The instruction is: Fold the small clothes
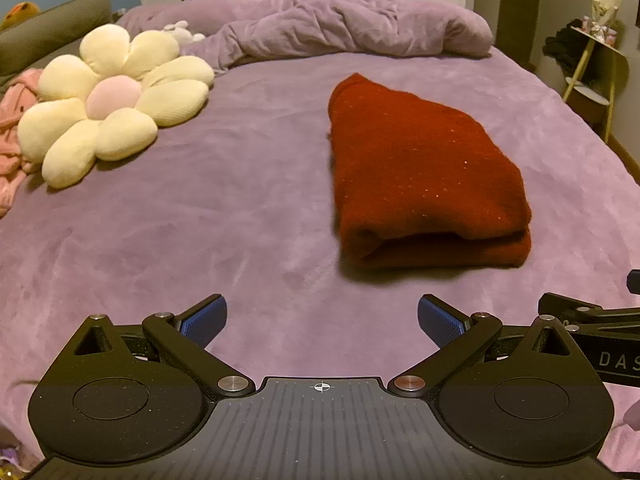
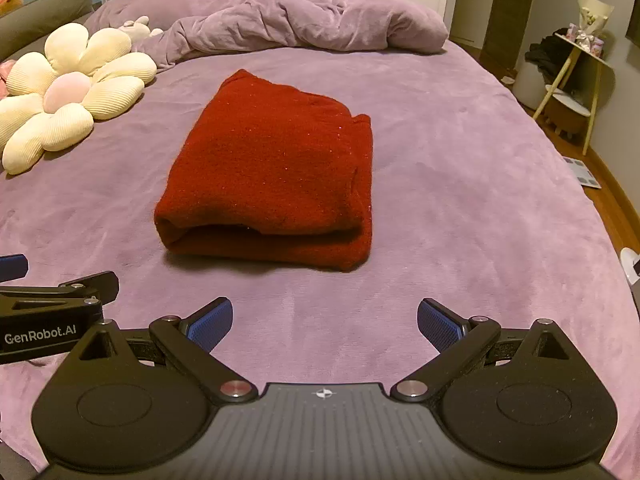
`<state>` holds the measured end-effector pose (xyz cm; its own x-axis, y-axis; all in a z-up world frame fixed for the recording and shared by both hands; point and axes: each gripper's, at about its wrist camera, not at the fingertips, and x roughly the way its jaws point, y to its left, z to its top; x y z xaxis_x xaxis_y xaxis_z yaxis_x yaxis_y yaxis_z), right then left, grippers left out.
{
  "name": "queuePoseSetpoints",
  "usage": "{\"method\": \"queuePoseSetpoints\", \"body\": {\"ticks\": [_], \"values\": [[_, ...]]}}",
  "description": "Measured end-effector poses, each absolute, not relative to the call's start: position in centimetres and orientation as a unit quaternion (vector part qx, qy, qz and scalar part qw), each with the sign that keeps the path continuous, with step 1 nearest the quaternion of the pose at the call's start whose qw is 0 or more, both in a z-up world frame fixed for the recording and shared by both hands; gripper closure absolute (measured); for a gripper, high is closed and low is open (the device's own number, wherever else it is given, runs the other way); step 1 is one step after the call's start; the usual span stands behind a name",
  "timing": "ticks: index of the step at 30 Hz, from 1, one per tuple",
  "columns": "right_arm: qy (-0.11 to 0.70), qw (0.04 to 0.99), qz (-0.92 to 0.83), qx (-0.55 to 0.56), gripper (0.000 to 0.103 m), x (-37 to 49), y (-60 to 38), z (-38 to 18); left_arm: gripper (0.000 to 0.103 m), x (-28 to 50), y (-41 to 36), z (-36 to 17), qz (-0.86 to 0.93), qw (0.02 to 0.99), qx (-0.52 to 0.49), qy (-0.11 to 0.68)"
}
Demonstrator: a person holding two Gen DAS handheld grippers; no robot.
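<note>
Here the folded red garment (image 2: 272, 168) lies lengthwise away from both grippers, fold edge nearest; left gripper (image 1: 322, 322) and right gripper (image 2: 325, 322) are spread wide, empty, short of it.

Each camera sits low on its gripper, facing forward along the fingers across the purple bed (image 1: 248, 216) toward the wardrobe wall; the left wrist view stands left of the folded red garment (image 1: 420, 168), the right wrist view nearly in line with it; both share the garment, the flower cushion (image 2: 68, 92) and the rumpled duvet (image 2: 296, 20); height appears similar.
</note>
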<state>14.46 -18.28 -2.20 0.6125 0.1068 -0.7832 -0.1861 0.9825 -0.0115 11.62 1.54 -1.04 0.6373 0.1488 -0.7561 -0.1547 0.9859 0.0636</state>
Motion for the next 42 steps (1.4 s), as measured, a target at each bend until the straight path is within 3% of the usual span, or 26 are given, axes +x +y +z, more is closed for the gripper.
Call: {"method": "queuePoseSetpoints", "body": {"ticks": [42], "values": [[0.426, 0.900, 0.078, -0.047, 0.004, 13.85, -18.27, -2.00, 0.000, 11.31, 0.67, -1.14, 0.074, 0.907, 0.012, 0.415]]}}
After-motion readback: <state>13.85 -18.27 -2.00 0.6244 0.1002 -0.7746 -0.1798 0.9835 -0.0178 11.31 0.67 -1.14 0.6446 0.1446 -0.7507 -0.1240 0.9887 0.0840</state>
